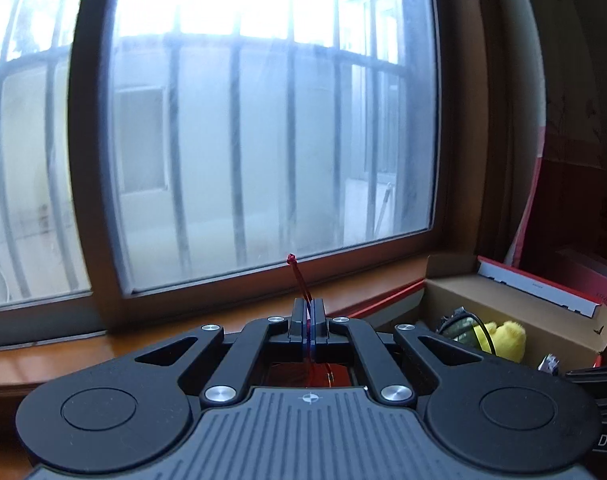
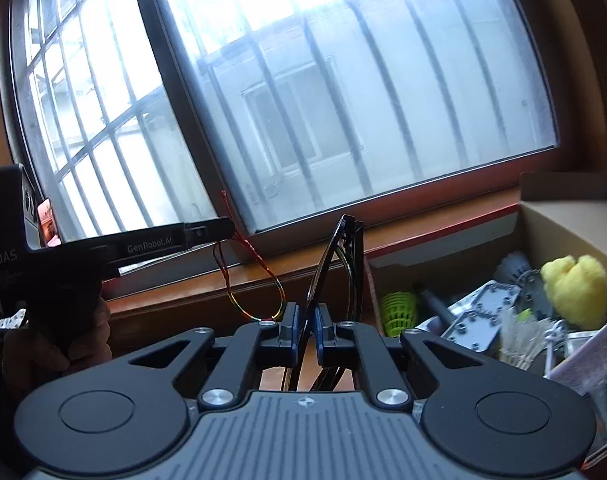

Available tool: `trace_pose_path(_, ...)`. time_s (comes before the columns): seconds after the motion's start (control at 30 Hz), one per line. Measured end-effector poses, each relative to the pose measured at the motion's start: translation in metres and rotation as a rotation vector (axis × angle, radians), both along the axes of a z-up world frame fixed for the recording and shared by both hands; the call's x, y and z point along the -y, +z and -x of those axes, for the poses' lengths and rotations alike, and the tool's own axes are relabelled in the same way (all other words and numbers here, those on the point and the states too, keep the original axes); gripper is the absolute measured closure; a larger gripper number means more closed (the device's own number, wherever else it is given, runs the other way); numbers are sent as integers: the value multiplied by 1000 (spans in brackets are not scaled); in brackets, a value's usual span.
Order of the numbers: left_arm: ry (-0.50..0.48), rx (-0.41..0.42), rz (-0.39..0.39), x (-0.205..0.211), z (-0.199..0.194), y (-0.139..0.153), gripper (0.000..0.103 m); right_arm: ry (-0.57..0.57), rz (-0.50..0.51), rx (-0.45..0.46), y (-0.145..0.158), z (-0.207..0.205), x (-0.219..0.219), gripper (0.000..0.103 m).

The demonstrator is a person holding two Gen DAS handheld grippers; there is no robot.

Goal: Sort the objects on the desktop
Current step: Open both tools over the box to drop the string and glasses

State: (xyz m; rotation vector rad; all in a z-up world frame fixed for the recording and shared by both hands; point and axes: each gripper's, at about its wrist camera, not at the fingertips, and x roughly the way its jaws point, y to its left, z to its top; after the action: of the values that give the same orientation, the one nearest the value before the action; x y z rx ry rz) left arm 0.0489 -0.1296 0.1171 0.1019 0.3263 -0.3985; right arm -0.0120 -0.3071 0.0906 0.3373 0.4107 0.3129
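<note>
My left gripper is shut on a thin red cord whose knotted end sticks up above the fingertips. From the right wrist view the same left gripper is at the left with a hand around its grip. The braided cord hangs from it in a loop, red turning to yellow and green at the bottom. My right gripper is shut on folded black-framed glasses, which stand up between the pads. Both grippers are held above the wooden sill, left of an open cardboard box.
The box holds a yellow plush toy, a green shuttlecock, a white shuttlecock, grey perforated plates and other small items. A barred window fills the background above the wooden sill. Red boxes stand at the far right.
</note>
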Motion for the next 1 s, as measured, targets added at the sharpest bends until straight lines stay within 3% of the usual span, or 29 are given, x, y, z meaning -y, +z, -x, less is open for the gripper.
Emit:
trace_pose_path(0.53, -119, 4, -57, 105, -36, -1, 99, -143, -32, 29, -8, 3, 87, 94)
trace_pose_path(1.0, -171, -129, -102, 168, -97, -53, 99, -207, -7, -37, -30, -52, 135, 94)
